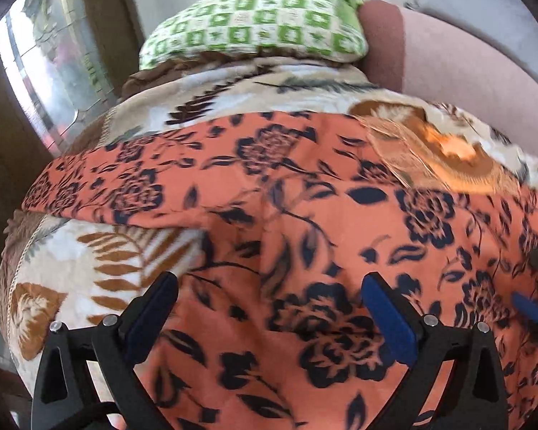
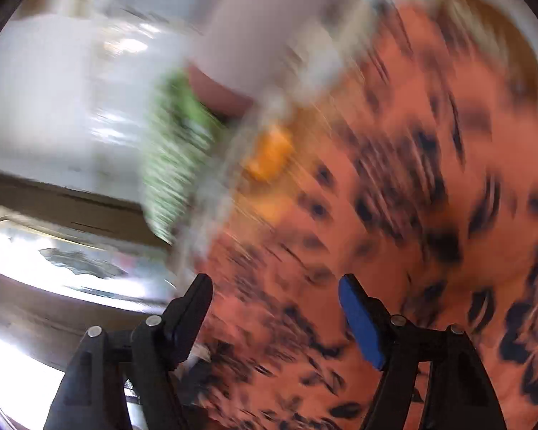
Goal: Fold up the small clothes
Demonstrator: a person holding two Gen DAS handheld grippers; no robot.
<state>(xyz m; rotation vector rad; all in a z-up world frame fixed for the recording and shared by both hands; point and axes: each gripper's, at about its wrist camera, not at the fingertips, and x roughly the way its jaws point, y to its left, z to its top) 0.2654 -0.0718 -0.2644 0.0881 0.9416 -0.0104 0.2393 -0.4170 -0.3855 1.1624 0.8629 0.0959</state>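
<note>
No words, numbers or signs can be read anywhere. The right wrist view is very blurry, so small writing there might be hiding.

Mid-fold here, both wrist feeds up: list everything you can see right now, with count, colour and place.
floral garment: one, orange with dark navy flowers, spread across the blanket under both grippers
blanket: one, cream with brown leaves, under the garment
pillow: one, green and white checks, behind the blanket
cushion: one, dusty pink, back right
window: one, bright, far left
left gripper: black with blue pads, open above the garment
right gripper: black with blue pads, open above the garment, view blurred
</note>
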